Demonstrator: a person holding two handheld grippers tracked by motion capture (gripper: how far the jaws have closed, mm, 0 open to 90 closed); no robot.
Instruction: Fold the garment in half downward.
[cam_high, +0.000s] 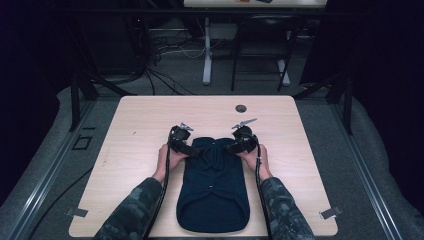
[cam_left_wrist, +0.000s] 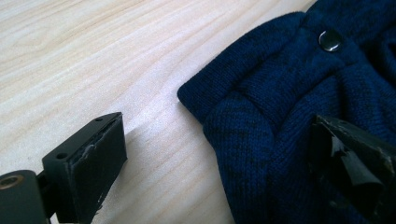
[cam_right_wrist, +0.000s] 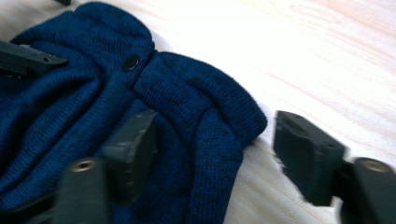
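Hand-held grippers, left (cam_high: 191, 149) and right (cam_high: 232, 146), are straddling, with jaws apart and gripping nothing, the far corners of a sweater (cam_high: 213, 190) lying lengthwise toward the person on the surface (cam_high: 140, 120).

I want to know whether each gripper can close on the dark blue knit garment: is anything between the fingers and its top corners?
Nothing visible. The left gripper and the right gripper each straddle a top corner of the garment, with bare table around them.

Matt navy knitted garment (cam_high: 213, 187) with glossy snap (cam_left_wrist: 329, 40) on smooth pale wood-grain table (cam_high: 145, 120)
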